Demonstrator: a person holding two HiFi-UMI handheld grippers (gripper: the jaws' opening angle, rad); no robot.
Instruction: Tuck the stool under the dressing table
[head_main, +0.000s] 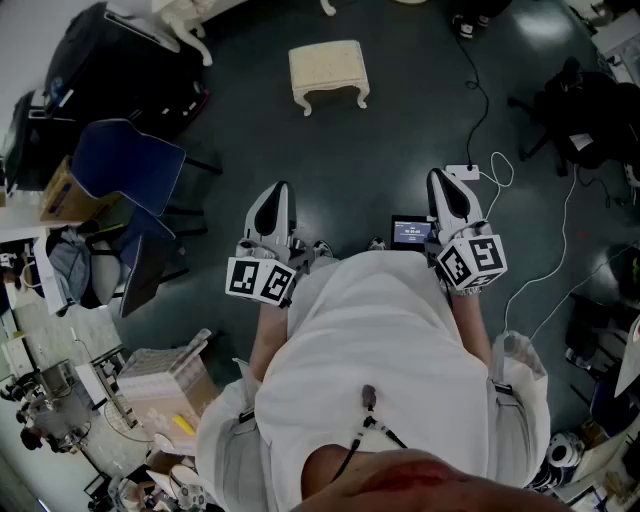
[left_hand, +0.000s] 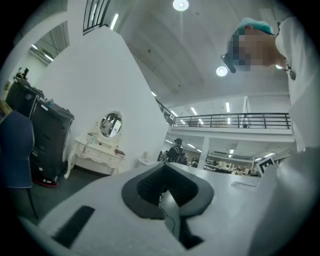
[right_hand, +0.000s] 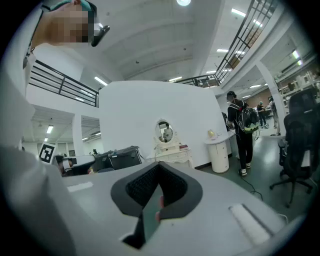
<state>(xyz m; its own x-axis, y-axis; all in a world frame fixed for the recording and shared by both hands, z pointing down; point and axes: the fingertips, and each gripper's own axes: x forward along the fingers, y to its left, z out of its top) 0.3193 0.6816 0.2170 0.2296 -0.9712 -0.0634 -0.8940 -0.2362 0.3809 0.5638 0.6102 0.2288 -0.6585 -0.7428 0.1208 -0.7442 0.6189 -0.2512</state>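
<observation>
Out on the dark floor, well ahead of the person, the cream stool (head_main: 328, 72) stands upright on its curved legs, apart from the white dressing table (head_main: 185, 20) at the upper left. The left tongs (head_main: 280, 195) and the right tongs (head_main: 440, 185) are held about level near the waist, both closed tight on nothing. The stool looks light and stiff, its seat perhaps padded, though it shows small here. Gripping the seat frame or a leg top should slide it without tipping.
</observation>
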